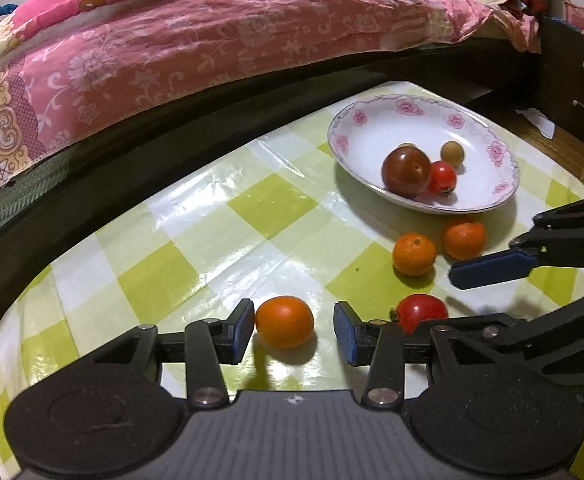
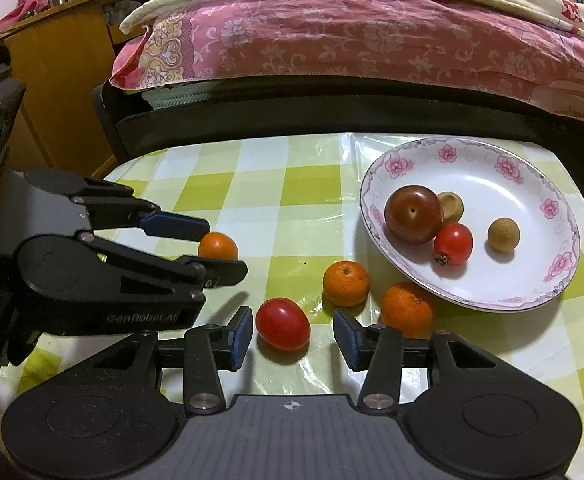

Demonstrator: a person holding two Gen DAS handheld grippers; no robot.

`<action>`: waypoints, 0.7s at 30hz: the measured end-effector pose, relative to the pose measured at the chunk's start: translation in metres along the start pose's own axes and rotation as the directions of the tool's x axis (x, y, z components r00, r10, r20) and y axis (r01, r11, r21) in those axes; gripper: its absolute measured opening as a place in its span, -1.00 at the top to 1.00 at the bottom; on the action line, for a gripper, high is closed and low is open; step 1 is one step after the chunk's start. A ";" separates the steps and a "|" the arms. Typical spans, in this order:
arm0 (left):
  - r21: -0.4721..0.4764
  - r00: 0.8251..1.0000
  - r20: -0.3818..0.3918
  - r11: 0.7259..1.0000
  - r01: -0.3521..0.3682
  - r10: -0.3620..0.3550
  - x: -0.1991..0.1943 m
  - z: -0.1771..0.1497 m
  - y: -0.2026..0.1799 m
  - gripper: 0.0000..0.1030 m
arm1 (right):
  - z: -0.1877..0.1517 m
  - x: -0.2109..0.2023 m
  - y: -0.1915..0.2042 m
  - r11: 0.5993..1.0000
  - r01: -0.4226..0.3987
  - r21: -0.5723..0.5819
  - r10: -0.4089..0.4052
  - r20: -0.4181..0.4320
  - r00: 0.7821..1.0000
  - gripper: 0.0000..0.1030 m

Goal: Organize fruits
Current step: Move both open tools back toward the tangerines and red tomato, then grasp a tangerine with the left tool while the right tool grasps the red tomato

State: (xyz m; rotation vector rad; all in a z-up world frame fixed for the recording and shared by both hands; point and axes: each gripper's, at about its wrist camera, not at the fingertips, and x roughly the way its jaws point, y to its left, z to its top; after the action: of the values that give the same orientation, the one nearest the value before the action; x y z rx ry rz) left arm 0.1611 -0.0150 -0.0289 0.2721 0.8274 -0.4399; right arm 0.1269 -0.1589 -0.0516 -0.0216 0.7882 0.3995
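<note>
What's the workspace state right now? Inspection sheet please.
Surface: green-and-white checked tablecloth, glossy.
Job's things: flowered plate holds a dark tomato, a small red tomato and two brown fruits; off the plate lie three oranges and a red tomato.
Clutter: nothing seen.
Grippers: left gripper open around an orange; right gripper open around the red tomato.
Cables: nothing seen.
Surroundings: bed with pink floral cover, wooden cabinet.
</note>
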 end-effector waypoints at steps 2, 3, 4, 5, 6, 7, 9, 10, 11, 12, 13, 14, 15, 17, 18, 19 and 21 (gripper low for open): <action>-0.015 1.000 -0.020 1.000 0.002 -0.003 0.005 -0.001 0.003 0.02 | -0.001 0.000 -0.001 1.000 0.001 0.003 -0.001 -0.002 1.000 0.17; -0.025 1.000 -0.028 1.000 0.007 -0.007 0.008 -0.002 0.004 0.02 | -0.001 0.001 -0.001 1.000 0.001 0.003 -0.001 -0.003 1.000 0.17; -0.030 0.999 -0.033 0.999 0.010 -0.011 0.010 -0.003 0.004 0.02 | -0.001 0.001 -0.002 1.000 0.001 0.003 -0.001 -0.004 1.000 0.17; -0.028 1.000 -0.027 1.000 0.012 -0.013 0.011 -0.003 0.004 0.02 | -0.001 0.002 -0.002 1.000 0.000 0.004 0.000 -0.004 1.000 0.17; -0.022 1.000 -0.026 1.000 0.013 -0.013 0.011 -0.002 0.004 0.02 | -0.001 0.003 -0.002 1.000 -0.005 0.004 0.005 -0.002 1.000 0.17; -0.020 1.000 -0.024 1.000 0.013 -0.013 0.012 -0.002 0.004 0.02 | -0.001 0.004 -0.002 1.000 -0.011 0.002 0.011 -0.002 1.000 0.17; -0.029 1.000 -0.023 0.999 0.015 -0.015 0.013 -0.001 0.004 0.04 | -0.001 0.006 -0.001 1.000 -0.018 -0.002 0.018 -0.002 1.000 0.17; -0.028 1.000 -0.023 0.999 0.016 -0.017 0.013 -0.001 0.004 0.05 | -0.001 0.007 -0.001 1.000 -0.024 -0.004 0.024 -0.004 1.000 0.17; -0.025 1.000 -0.023 1.000 0.018 -0.018 0.013 -0.001 0.004 0.06 | -0.001 0.008 0.001 1.000 -0.027 -0.008 0.027 -0.004 1.000 0.17; -0.022 1.000 -0.025 1.000 0.018 -0.019 0.013 -0.001 0.003 0.08 | -0.001 0.009 0.002 1.000 -0.028 -0.014 0.028 -0.002 1.000 0.17; -0.016 0.999 -0.027 1.000 0.019 -0.019 0.012 -0.001 0.003 0.08 | -0.001 0.010 0.003 0.999 -0.030 -0.021 0.030 -0.003 1.000 0.17; -0.009 1.000 -0.027 1.000 0.016 -0.017 0.011 -0.002 0.003 0.08 | -0.001 0.012 0.004 0.999 -0.031 -0.030 0.031 -0.007 0.999 0.17; -0.005 1.000 -0.025 1.000 0.013 -0.013 0.010 -0.003 0.003 0.08 | -0.001 0.013 0.005 0.999 -0.029 -0.035 0.029 -0.010 1.000 0.17; -0.011 1.000 -0.021 1.000 0.015 -0.015 0.009 -0.005 0.004 0.08 | -0.002 0.015 0.005 0.999 -0.029 -0.040 0.028 -0.013 1.000 0.17; -0.014 1.000 -0.021 1.000 0.016 -0.017 0.010 -0.005 0.005 0.08 | -0.003 0.015 0.005 0.999 -0.029 -0.045 0.028 -0.005 1.000 0.17; -0.010 1.000 -0.020 1.000 0.016 -0.016 0.009 -0.005 0.004 0.09 | -0.002 0.016 0.005 0.999 -0.027 -0.046 0.027 -0.004 1.000 0.17; -0.005 1.000 -0.021 1.000 0.017 -0.017 0.008 -0.005 0.004 0.11 | -0.001 0.016 0.005 0.999 -0.022 -0.047 0.022 -0.001 1.000 0.21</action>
State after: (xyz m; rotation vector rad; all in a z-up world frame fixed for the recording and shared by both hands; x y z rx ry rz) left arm 0.1643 -0.0119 -0.0385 0.2658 0.8514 -0.4511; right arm 0.1343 -0.1489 -0.0628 -0.0570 0.7798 0.4387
